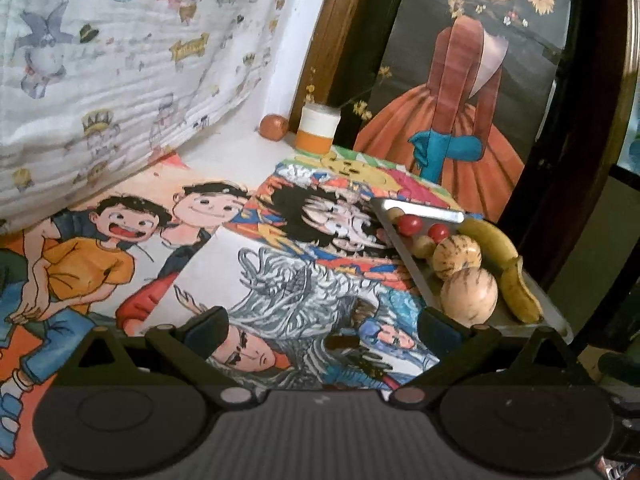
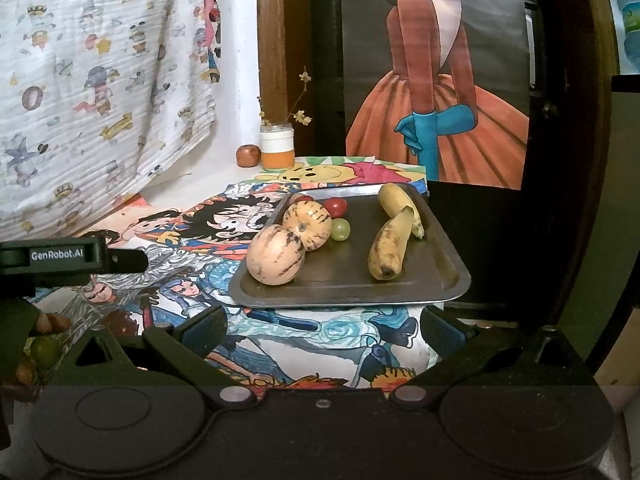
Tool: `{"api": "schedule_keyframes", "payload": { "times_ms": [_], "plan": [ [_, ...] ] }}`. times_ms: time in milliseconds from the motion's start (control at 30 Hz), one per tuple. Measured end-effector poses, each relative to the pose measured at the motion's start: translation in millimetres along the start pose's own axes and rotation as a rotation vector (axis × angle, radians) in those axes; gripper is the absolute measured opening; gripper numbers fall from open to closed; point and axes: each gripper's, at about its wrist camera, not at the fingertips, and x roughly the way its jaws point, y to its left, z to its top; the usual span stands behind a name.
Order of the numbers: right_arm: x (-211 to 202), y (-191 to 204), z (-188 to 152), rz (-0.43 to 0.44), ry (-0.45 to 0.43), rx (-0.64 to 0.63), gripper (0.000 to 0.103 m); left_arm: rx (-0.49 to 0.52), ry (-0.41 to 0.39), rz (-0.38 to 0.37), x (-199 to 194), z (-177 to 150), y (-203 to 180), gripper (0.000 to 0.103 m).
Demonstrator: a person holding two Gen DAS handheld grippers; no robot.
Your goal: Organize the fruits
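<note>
The fruit is gathered on the metal tray (image 2: 440, 276) at the right side of the table: two striped melons (image 2: 275, 258) touching each other along its left edge, two bananas (image 2: 390, 246) crossed on the right half, and a green grape (image 2: 340, 229) with red cherry tomatoes (image 2: 335, 207) tucked behind the melons. I judge the sorting is well along, like sitting with like, the round ones to one side so they lean on each other rather than roll. A small reddish fruit (image 2: 248, 155) sits well apart, back by the wall just beside the white-and-orange jar (image 2: 277, 148), so I reckon it may yet be wanted. Another green grape (image 2: 45, 350) shows at the lower left of my right-hand view, low beside my left tool; what it rests on I cannot tell

My right gripper (image 2: 322, 330) hangs level just short of the tray's near rim, fingers spread wide, grasping nothing. My left gripper (image 1: 320, 326) hovers over the cartoon drawings (image 1: 280, 280) covering the table, angled toward the tray, its fingers likewise parted and empty
</note>
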Motion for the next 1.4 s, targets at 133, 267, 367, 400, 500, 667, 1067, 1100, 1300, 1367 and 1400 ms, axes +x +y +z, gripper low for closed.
{"api": "schedule_keyframes", "payload": {
  "times_ms": [133, 267, 367, 400, 500, 667, 1067, 1100, 1300, 1367, 1400],
  "plan": [
    [-0.9, 1.6, -0.1, 0.0, -0.006, -0.007, 0.102, -0.001, -0.046, 0.003, -6.9, 2.5, -0.3, 0.103],
    [-2.0, 3.6, -0.3, 0.0, -0.014, -0.016, 0.102, 0.018, -0.101, 0.027, -18.6, 4.8, -3.3, 0.103],
    [-2.5, 4.5, -0.2, 0.001, -0.019, -0.017, 0.102, 0.036, -0.124, 0.012, -28.0, 2.9, -4.2, 0.103],
    [-2.8, 4.4, -0.2, 0.0, -0.02, -0.017, 0.102, 0.039, -0.13, 0.008, -30.7, 1.2, -4.5, 0.103],
    [-3.8, 3.8, -0.4, -0.005, -0.028, -0.011, 0.102, 0.06, -0.109, 0.008, -33.5, -4.2, -6.2, 0.103],
    [-4.6, 2.5, -0.6, -0.016, -0.036, 0.001, 0.102, 0.123, -0.108, 0.017, -35.4, -13.1, -11.1, 0.103],
    [-5.1, 1.8, 0.2, -0.024, -0.05, 0.009, 0.102, 0.158, -0.113, -0.001, -36.6, -15.2, -16.0, 0.103],
    [-5.2, 1.8, 0.3, -0.024, -0.052, 0.009, 0.102, 0.161, -0.112, -0.001, -36.6, -15.3, -16.2, 0.103],
    [-5.2, 1.8, 0.5, -0.026, -0.055, 0.011, 0.102, 0.167, -0.11, -0.003, -36.3, -15.5, -16.3, 0.103],
    [-5.3, 1.7, 0.4, -0.026, -0.055, 0.011, 0.102, 0.167, -0.11, -0.003, -36.5, -15.6, -16.4, 0.103],
    [-5.2, 1.7, 0.5, -0.026, -0.056, 0.012, 0.102, 0.167, -0.11, -0.003, -36.6, -15.7, -16.4, 0.103]
  ]
}}
